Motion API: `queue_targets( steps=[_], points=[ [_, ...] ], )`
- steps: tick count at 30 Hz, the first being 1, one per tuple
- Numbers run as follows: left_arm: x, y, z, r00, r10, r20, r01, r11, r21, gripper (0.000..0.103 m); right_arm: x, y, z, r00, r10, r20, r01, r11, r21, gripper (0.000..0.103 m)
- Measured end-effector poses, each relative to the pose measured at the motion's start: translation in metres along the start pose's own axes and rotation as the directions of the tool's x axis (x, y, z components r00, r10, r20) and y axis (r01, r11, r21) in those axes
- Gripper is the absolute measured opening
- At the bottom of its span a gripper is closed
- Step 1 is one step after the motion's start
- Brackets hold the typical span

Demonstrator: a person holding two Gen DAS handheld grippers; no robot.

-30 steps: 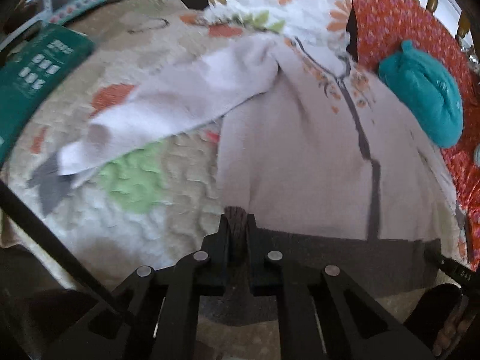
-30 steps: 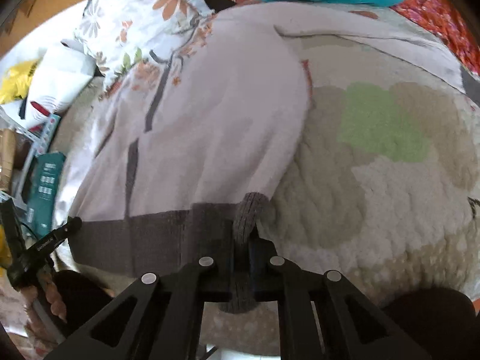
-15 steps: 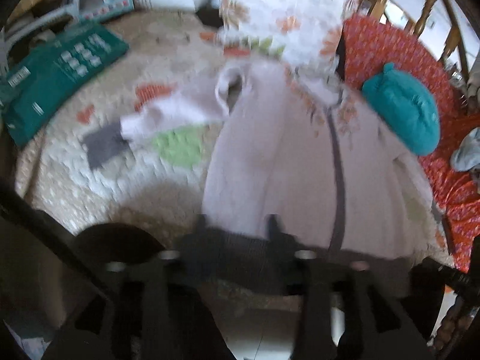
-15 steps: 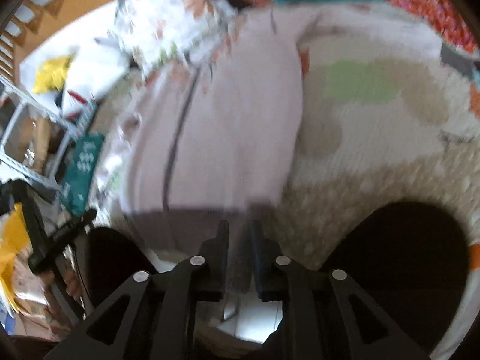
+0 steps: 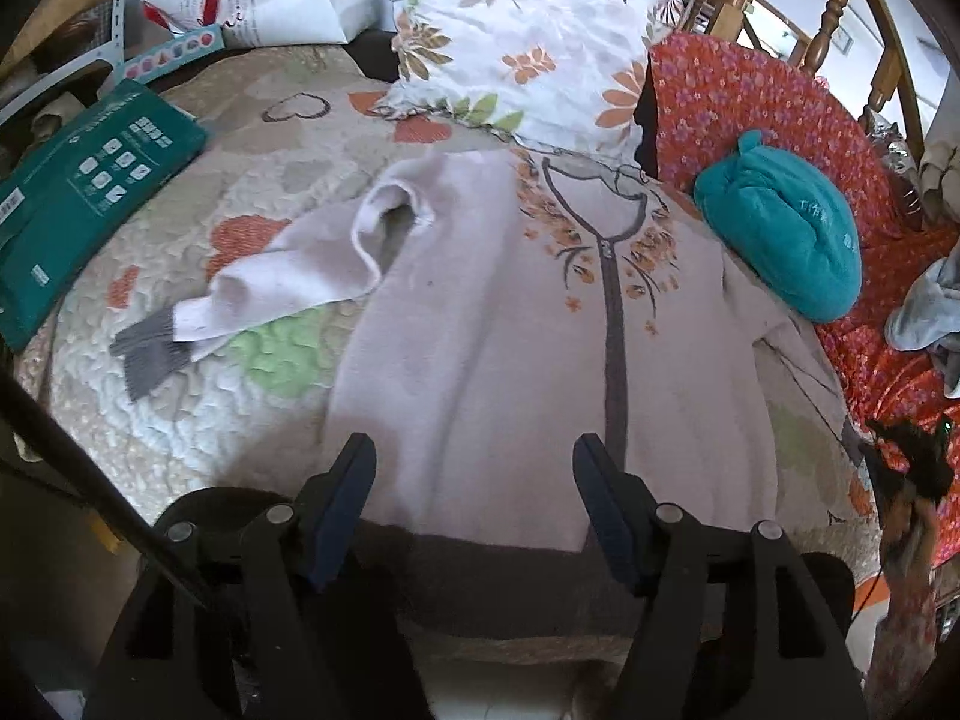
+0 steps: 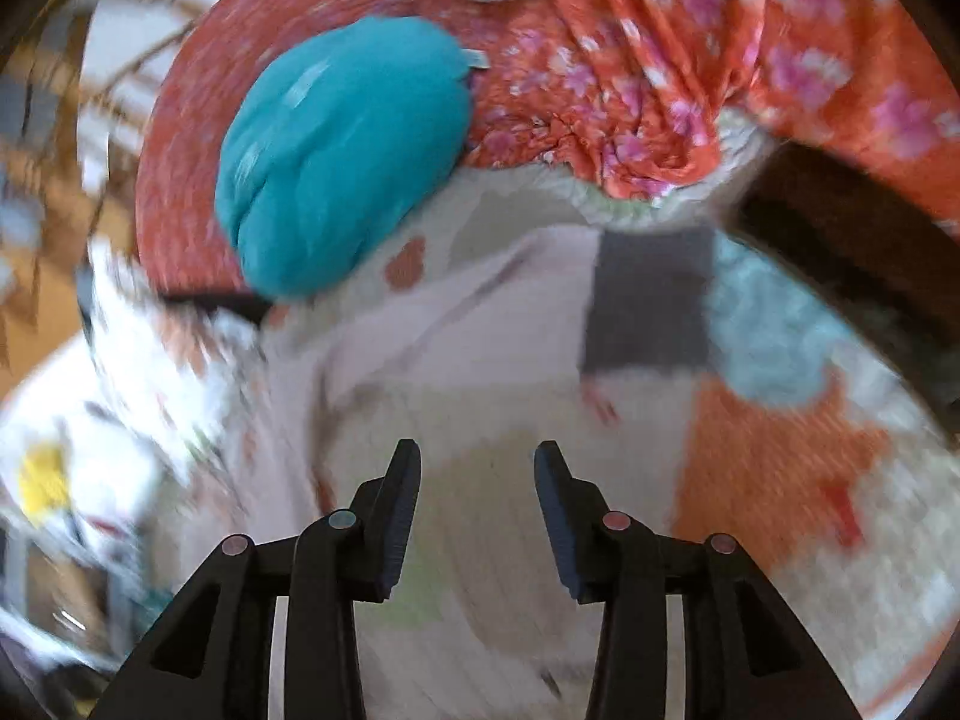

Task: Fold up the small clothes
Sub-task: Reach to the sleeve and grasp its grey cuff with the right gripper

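A pale pink zip-up cardigan point(image 5: 510, 324) with orange flower embroidery and a grey hem lies front-up on a patterned quilt point(image 5: 198, 420). Its left sleeve point(image 5: 282, 282) is folded outward, grey cuff point(image 5: 147, 354) on the quilt. My left gripper point(image 5: 474, 462) is open and empty, just above the grey hem. My right gripper point(image 6: 477, 468) is open and empty over the quilt beside the cardigan's right sleeve point(image 6: 474, 330), whose grey cuff point(image 6: 651, 300) lies ahead. The right wrist view is motion-blurred.
A teal bundle point(image 5: 780, 234) sits by the cardigan's right shoulder, on an orange floral cloth point(image 5: 750, 96). A flowered pillow point(image 5: 528, 42) lies behind the collar. A green box point(image 5: 78, 192) lies at the left edge. Wooden rails point(image 5: 828, 18) stand behind.
Both grippers were shut on the cardigan's grey hem; both have let go and opened. The left pulled back and up. The right swung toward the right sleeve and cuff.
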State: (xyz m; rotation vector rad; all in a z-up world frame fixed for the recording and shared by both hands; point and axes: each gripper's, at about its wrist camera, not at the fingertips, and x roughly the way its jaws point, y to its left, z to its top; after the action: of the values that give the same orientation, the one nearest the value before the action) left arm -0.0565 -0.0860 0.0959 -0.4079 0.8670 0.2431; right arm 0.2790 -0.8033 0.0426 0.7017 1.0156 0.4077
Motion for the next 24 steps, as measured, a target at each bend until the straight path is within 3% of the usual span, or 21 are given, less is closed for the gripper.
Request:
queue_targets(
  steps=[4,9,11,12,13,14,17,20,22,24],
  points=[
    [0.004,-0.019,-0.001,1.0,0.019,-0.008,-0.019,1.0,0.022,0.067,0.04,-0.006,0.004,0.998,0.062,-0.007,-0.06,0.985,0.164,0.044],
    [0.003,-0.033,-0.002,0.998,0.07,-0.005,-0.07,0.997,0.044,0.067,0.091,0.005,0.012,0.998,-0.068,0.016,0.063,0.975,0.214,0.044],
    [0.002,-0.035,-0.001,0.996,0.086,-0.003,-0.086,0.995,0.048,0.067,0.096,0.008,0.003,0.992,-0.115,0.052,0.095,0.952,0.29,0.034],
    [0.001,-0.036,0.0,0.996,0.089,-0.002,-0.089,0.995,0.049,0.067,0.097,0.008,0.01,0.991,-0.129,0.046,0.11,0.952,0.287,0.015],
    [0.001,-0.037,0.0,0.995,0.095,-0.002,-0.095,0.994,0.047,0.067,0.1,0.012,0.02,0.988,-0.151,0.023,0.141,0.958,0.248,0.007],
    [0.001,-0.038,0.001,0.995,0.098,-0.002,-0.098,0.994,0.045,0.067,0.098,0.018,0.025,0.989,-0.147,0.024,0.138,0.965,0.222,0.007],
    [0.004,-0.041,0.004,0.996,0.09,-0.009,-0.089,0.995,0.033,0.067,0.058,0.06,0.04,0.995,0.015,0.102,-0.024,0.996,0.084,0.007],
    [0.01,-0.05,0.004,0.998,0.054,-0.028,-0.054,0.998,0.033,0.067,-0.011,0.09,0.037,0.968,0.161,0.191,-0.149,0.986,-0.076,0.007],
    [0.014,-0.058,0.001,0.998,0.046,-0.036,-0.044,0.998,0.052,0.067,-0.043,0.085,0.022,0.954,0.207,0.215,-0.186,0.976,-0.112,0.007],
    [0.019,-0.066,-0.003,0.998,0.034,-0.052,-0.03,0.997,0.076,0.067,-0.061,0.073,-0.008,0.953,0.195,0.23,-0.178,0.98,-0.094,0.007]
  ],
)
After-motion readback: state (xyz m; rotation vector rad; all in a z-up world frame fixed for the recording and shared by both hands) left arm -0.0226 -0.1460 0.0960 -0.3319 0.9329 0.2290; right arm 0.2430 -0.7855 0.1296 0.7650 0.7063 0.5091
